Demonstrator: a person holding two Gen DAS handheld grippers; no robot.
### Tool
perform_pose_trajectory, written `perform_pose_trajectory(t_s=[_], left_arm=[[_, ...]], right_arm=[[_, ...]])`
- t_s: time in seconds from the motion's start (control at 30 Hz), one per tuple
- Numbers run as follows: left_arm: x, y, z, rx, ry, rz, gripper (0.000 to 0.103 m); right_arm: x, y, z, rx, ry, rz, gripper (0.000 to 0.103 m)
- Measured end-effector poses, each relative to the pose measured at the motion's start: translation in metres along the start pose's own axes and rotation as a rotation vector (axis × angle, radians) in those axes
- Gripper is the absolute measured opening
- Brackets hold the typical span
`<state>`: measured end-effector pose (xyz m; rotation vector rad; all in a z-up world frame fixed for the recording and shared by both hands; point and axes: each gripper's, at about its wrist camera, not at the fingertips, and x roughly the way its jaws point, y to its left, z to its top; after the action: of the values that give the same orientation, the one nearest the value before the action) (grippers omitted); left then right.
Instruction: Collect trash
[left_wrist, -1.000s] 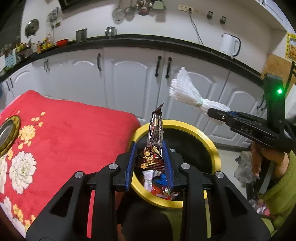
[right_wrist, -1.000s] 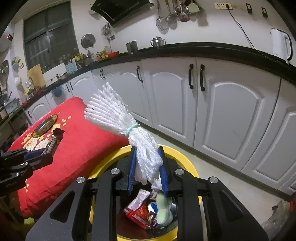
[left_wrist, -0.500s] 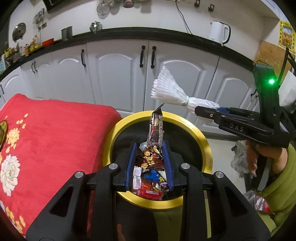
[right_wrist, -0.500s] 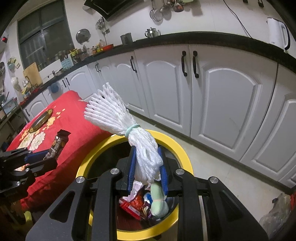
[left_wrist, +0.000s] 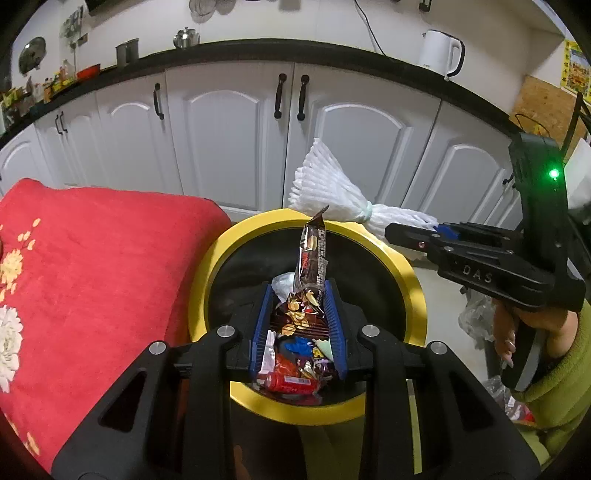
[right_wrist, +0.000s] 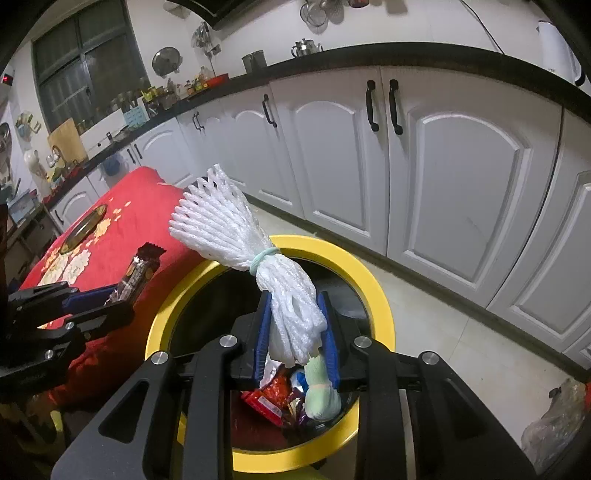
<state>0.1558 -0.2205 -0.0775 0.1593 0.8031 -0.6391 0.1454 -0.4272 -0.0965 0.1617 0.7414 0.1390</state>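
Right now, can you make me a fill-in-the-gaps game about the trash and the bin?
1. The left gripper holds a brown snack ____.
2. The right gripper holds a bundle of ____ foam netting.
3. The rim of the bin is ____.
4. The cloth beside the bin is ____ with flowers.

Missing words: wrapper; white; yellow; red

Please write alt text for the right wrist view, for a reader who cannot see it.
The right gripper grips a white foam net bundle above a yellow-rimmed trash bin that holds wrappers. At left, the left gripper holds a brown snack wrapper.
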Motion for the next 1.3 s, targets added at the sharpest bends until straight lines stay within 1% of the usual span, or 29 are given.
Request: perform_pose_trajectory(t_s=[0.1, 0.13, 0.17, 0.2, 0.23, 0.3, 0.33, 0.37, 0.4, 0.47, 0.6, 0.67, 0.7, 0.8, 0.97, 1.07, 1.23, 1.27, 1.3], left_arm=[[0.004, 0.001, 0.001, -0.004, 0.009, -0.003, 0.022], [0.006, 0.001, 0.001, -0.003, 0.014, -0.003, 0.023], [0.007, 0.001, 0.002, -0.003, 0.017, -0.005, 0.026], [0.008, 0.001, 0.002, -0.004, 0.018, 0.000, 0.026], [0.008, 0.001, 0.003, -0.006, 0.019, 0.001, 0.028], [0.009, 0.001, 0.003, -0.010, 0.021, 0.003, 0.035], [0.009, 0.001, 0.003, -0.010, 0.022, 0.006, 0.042], [0.009, 0.001, 0.003, -0.011, 0.022, 0.008, 0.046], [0.009, 0.001, 0.002, -0.012, 0.022, 0.010, 0.047], [0.008, 0.002, 0.002, -0.014, 0.023, 0.017, 0.057], [0.005, 0.005, 0.002, -0.031, 0.022, 0.024, 0.067], [0.002, 0.007, 0.002, -0.038, 0.016, 0.035, 0.081], [0.000, 0.008, 0.002, -0.043, 0.013, 0.037, 0.083], [-0.006, 0.012, 0.002, -0.061, 0.003, 0.049, 0.091], [-0.018, 0.021, -0.001, -0.094, -0.008, 0.077, 0.092], [-0.027, 0.028, -0.003, -0.118, -0.016, 0.097, 0.092], [-0.051, 0.043, -0.007, -0.158, -0.054, 0.147, 0.092], [-0.056, 0.046, -0.007, -0.163, -0.062, 0.158, 0.092], [-0.061, 0.048, -0.008, -0.168, -0.071, 0.169, 0.092]], right_arm=[[0.001, -0.002, -0.001, 0.004, 0.004, -0.002, 0.027], [0.001, -0.002, -0.001, 0.006, 0.006, -0.004, 0.030], [0.001, -0.003, -0.002, 0.008, 0.007, -0.007, 0.032], [0.001, -0.004, -0.001, 0.011, 0.008, -0.010, 0.034], [0.001, -0.005, -0.002, 0.014, 0.007, -0.012, 0.038], [-0.001, -0.007, -0.002, 0.015, 0.004, -0.014, 0.040], [-0.002, -0.008, -0.002, 0.014, 0.003, -0.018, 0.042], [-0.003, -0.009, -0.003, 0.015, 0.003, -0.023, 0.044], [-0.004, -0.010, -0.003, 0.017, 0.001, -0.026, 0.046], [-0.006, -0.012, -0.005, 0.021, 0.000, -0.032, 0.048], [-0.011, -0.015, -0.006, 0.022, -0.003, -0.043, 0.053], [-0.015, -0.014, -0.007, 0.018, -0.008, -0.046, 0.058], [-0.016, -0.013, -0.006, 0.015, -0.010, -0.047, 0.059], [-0.023, -0.010, -0.005, 0.006, -0.024, -0.047, 0.068], [-0.034, 0.004, -0.004, -0.026, -0.046, -0.040, 0.080], [-0.040, 0.013, -0.003, -0.040, -0.052, -0.031, 0.084], [-0.050, 0.036, -0.001, -0.080, -0.066, -0.005, 0.086], [-0.052, 0.043, -0.001, -0.090, -0.068, 0.003, 0.091], [-0.055, 0.050, -0.002, -0.101, -0.076, 0.008, 0.092]])
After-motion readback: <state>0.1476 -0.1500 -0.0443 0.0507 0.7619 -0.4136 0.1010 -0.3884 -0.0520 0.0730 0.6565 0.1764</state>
